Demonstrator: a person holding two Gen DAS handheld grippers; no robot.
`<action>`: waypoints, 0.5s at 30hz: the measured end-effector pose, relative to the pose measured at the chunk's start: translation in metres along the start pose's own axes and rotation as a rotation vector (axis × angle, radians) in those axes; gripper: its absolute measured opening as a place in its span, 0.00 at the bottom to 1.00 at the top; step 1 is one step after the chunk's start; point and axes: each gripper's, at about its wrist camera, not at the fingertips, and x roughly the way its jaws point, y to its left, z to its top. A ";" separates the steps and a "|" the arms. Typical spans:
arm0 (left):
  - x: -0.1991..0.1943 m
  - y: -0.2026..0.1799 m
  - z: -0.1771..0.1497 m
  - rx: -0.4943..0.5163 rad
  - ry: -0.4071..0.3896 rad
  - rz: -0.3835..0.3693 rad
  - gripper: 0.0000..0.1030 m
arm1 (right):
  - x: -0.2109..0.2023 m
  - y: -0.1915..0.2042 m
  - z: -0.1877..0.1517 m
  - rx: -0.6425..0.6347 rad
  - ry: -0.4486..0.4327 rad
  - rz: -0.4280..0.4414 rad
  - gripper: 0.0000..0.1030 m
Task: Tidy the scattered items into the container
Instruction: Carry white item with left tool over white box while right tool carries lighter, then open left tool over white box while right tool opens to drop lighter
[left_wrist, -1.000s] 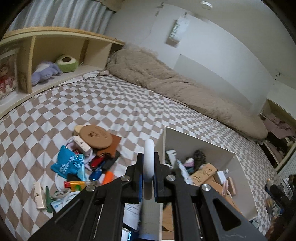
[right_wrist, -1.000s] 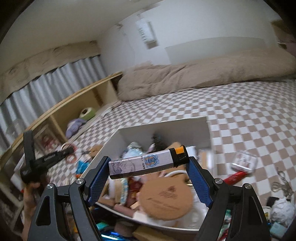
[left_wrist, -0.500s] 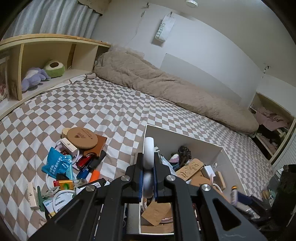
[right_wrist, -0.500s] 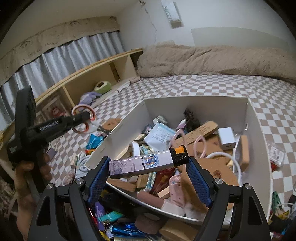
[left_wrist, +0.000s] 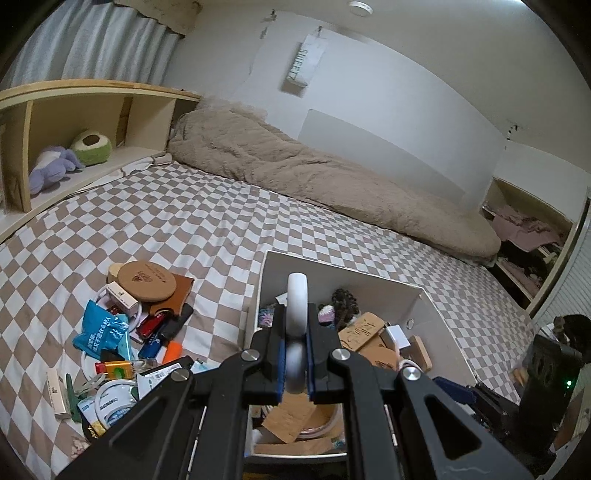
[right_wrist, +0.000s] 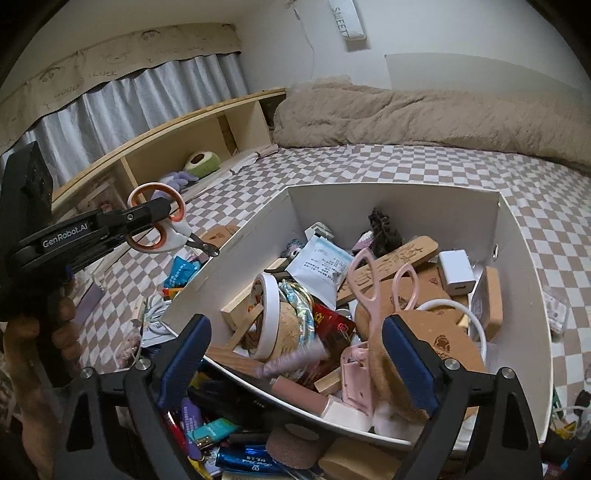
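Observation:
The white box (right_wrist: 391, 206) sits on the checkered bed, full of mixed items. My right gripper (right_wrist: 295, 350) is open over its near edge. A blurred lavender tube (right_wrist: 291, 360) lies between the pads on the heap inside. My left gripper (left_wrist: 296, 354) is shut on the orange-and-white scissors (left_wrist: 297, 295), seen edge-on above the box's (left_wrist: 417, 295) near left corner. In the right wrist view the scissors (right_wrist: 162, 225) hang left of the box wall.
Scattered items lie left of the box: a cork coaster (left_wrist: 146, 278), a blue packet (left_wrist: 101, 332), lighters (left_wrist: 155, 325), a cable (left_wrist: 110, 398). More clutter lies at the box's near side (right_wrist: 229, 443). A beige duvet (left_wrist: 314, 173) and a wooden shelf (left_wrist: 74, 122) lie beyond.
My right gripper has opened and let go of the tube, which now lies in the box. My left gripper with the scissors has moved closer to the box.

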 end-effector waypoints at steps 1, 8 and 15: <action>0.000 -0.002 0.000 0.005 0.002 -0.001 0.09 | -0.001 -0.001 0.000 0.004 -0.002 0.000 0.91; 0.005 -0.012 -0.005 0.064 0.056 0.030 0.09 | -0.005 -0.010 0.001 0.033 -0.007 -0.009 0.91; 0.020 -0.024 -0.018 0.152 0.150 0.055 0.09 | -0.007 -0.017 0.001 0.079 -0.010 -0.011 0.92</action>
